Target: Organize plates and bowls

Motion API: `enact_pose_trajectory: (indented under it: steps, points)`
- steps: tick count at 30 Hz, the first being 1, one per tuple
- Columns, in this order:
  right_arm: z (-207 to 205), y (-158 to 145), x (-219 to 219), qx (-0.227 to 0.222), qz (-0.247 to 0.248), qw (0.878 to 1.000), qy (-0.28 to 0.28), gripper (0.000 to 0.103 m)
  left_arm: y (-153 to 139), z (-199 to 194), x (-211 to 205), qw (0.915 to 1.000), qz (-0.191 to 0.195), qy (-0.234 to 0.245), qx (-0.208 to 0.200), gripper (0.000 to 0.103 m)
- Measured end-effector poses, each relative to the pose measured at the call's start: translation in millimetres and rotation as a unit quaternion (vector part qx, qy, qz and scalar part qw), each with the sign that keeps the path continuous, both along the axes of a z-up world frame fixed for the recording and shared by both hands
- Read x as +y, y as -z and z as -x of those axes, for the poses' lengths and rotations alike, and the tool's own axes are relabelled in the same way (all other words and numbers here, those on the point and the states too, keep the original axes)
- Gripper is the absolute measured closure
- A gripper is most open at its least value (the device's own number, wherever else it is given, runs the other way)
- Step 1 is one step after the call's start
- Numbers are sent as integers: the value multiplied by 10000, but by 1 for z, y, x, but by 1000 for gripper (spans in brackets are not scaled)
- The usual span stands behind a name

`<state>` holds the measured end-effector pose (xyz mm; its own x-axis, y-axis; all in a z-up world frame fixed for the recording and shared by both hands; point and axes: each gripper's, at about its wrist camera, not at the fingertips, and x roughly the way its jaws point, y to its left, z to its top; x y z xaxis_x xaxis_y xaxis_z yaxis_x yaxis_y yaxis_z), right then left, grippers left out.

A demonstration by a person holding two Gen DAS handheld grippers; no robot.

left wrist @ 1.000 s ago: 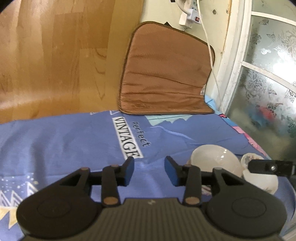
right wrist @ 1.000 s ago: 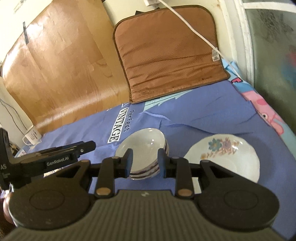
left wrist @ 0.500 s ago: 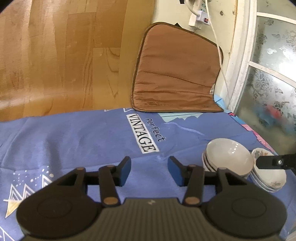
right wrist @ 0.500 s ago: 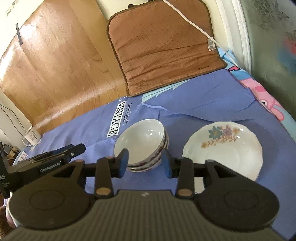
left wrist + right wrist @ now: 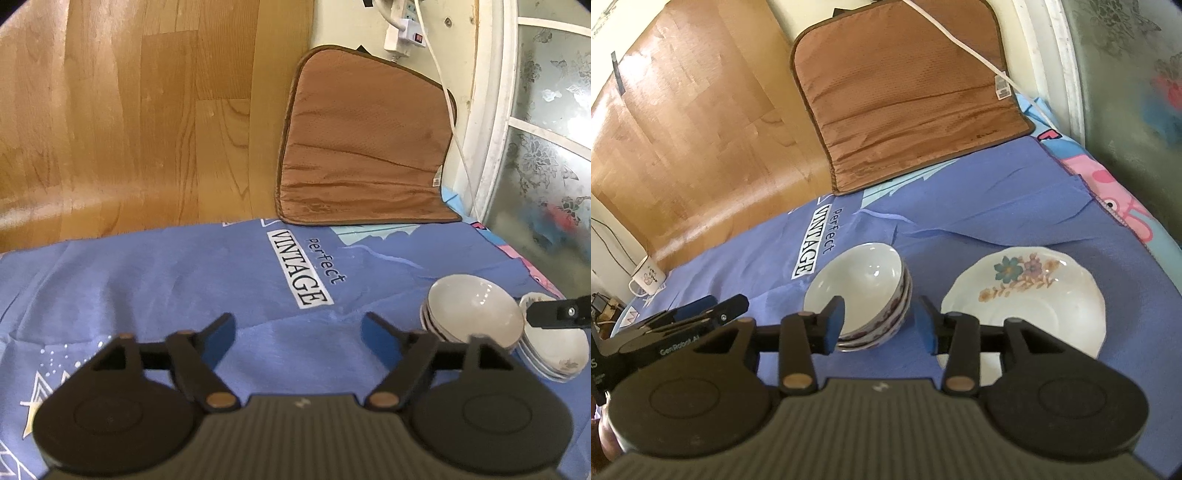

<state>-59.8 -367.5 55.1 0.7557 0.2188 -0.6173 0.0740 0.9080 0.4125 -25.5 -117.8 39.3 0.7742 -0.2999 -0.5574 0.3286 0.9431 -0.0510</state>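
A stack of white bowls [image 5: 862, 291] sits on the blue cloth [image 5: 979, 206], with a stack of flowered white plates [image 5: 1027, 295] to its right. The bowls [image 5: 472, 314] and plates [image 5: 554, 350] also show at the right of the left wrist view. My right gripper [image 5: 882, 325] is open and empty, just in front of and above the bowls. My left gripper [image 5: 297, 332] is open and empty over bare cloth, left of the bowls. The left gripper's fingers [image 5: 701, 314] show at the left of the right wrist view.
A brown cushion [image 5: 905, 92] leans on the wall at the back, with a white cable [image 5: 960, 40] over it. A wooden board [image 5: 683, 129] stands at the back left. A white mug [image 5: 646, 277] sits at the far left. A frosted glass door [image 5: 546, 147] is on the right.
Both grippers have opened wider and drawn back from the dishes. The bowls and plates have stayed in place.
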Motion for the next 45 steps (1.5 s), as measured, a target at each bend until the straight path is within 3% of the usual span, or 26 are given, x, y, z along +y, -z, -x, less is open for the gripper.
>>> enact_pose_trajectory:
  steps: [13, 27, 31, 36, 45]
  points:
    - [-4, 4, -7, 31, -111, 9999, 29, 57, 0, 1, -10, 9997, -230, -10, -125, 14]
    - [-7, 6, -11, 26, -148, 9999, 10, 57, -1, 1, -16, 9998, -169, 101, -21, 10]
    - [-9, 5, -11, 11, -120, 9999, -19, 57, -5, -1, -13, 9984, 306, 383, 291, 10]
    - [-16, 5, -11, 21, -34, 9999, -107, 57, -7, -11, -19, 9886, 909, 800, 892, 18]
    - [-39, 8, -11, 162, 207, 9991, -339, 57, 15, -34, -43, 9724, 1232, 956, 1735, 27]
